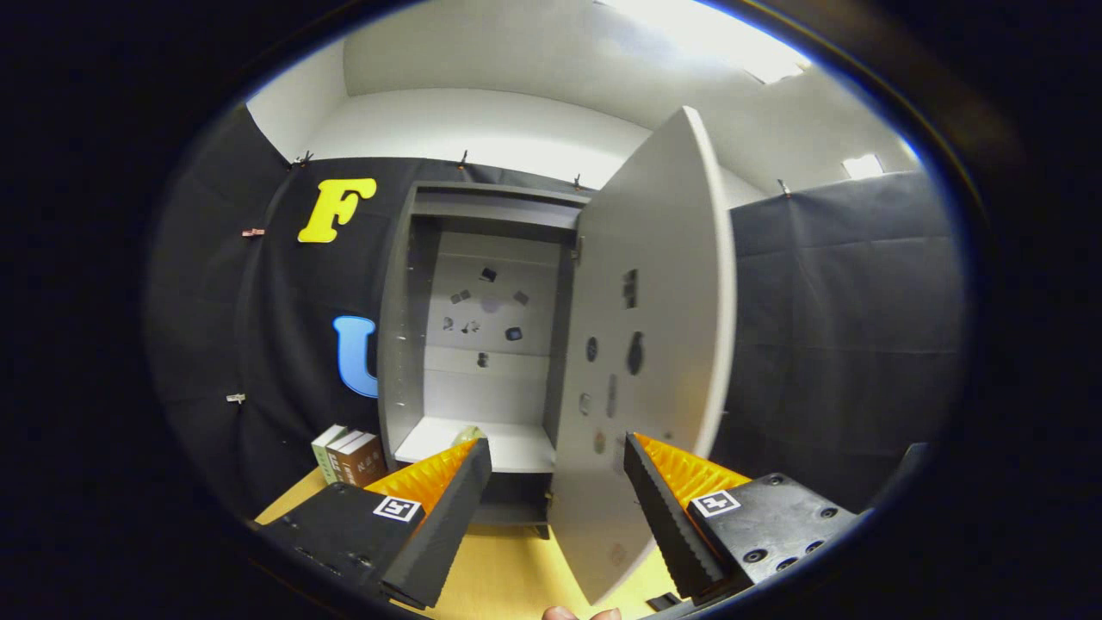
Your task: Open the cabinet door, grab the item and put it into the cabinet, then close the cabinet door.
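Here's the gripper (558, 452), its 2 fingers spread wide apart with nothing clamped between them. The left fingertip sits in front of the cabinet's lower shelf, the right fingertip just in front of the open door's lower part.

1 cabinet (398, 344) stands ahead, pale grey, backed against the black cloth wall. Its 1 door (663, 284) is swung wide open, hinged on the right side of the opening, and its inner face is turned toward us. That inner face carries several small dark marks or stickers; I count about 7, though a few are too faint to be sure. The back panel (491, 344) inside the cabinet shows roughly 7 more small dark patches, scattered in a loose cluster.

Inside, 1 white shelf (516, 446) is visible low down. A small greenish item (469, 433) peeks over the left fingertip at the shelf's front edge; whether it rests on the shelf or sits in front of it, I cannot tell.

To the left of the cabinet, on the yellow tabletop (508, 577), stand 3 boxes (349, 455) side by side, upright: 1 greenish, 2 brownish.

At the very bottom, between the fingers, 2 fingertips of a person's hand (581, 614) edge into view.
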Demonstrator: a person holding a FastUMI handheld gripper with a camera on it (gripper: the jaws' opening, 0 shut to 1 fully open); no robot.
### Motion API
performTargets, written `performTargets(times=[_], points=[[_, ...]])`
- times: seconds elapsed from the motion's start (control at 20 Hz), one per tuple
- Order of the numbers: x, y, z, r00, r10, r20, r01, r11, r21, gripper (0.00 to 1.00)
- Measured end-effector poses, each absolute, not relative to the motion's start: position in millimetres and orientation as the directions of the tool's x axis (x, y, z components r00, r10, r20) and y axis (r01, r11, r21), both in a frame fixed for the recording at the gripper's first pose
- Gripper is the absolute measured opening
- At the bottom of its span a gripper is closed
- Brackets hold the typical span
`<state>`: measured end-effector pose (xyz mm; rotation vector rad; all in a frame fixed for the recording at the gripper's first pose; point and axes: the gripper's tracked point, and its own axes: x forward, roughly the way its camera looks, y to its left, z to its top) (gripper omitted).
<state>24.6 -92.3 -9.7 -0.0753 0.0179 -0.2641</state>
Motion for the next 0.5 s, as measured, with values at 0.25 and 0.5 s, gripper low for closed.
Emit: performTargets(times=[0.25, 0.5], points=[[-9.5, -179.1, -21.3, 0.920, -0.390, -0.039, 0.387, 0.920, -0.063, 0.98], [0.5, -263.5, -42.7, 0.860, -0.507, -0.057, 0.506, 0.862, -0.030, 0.98]])
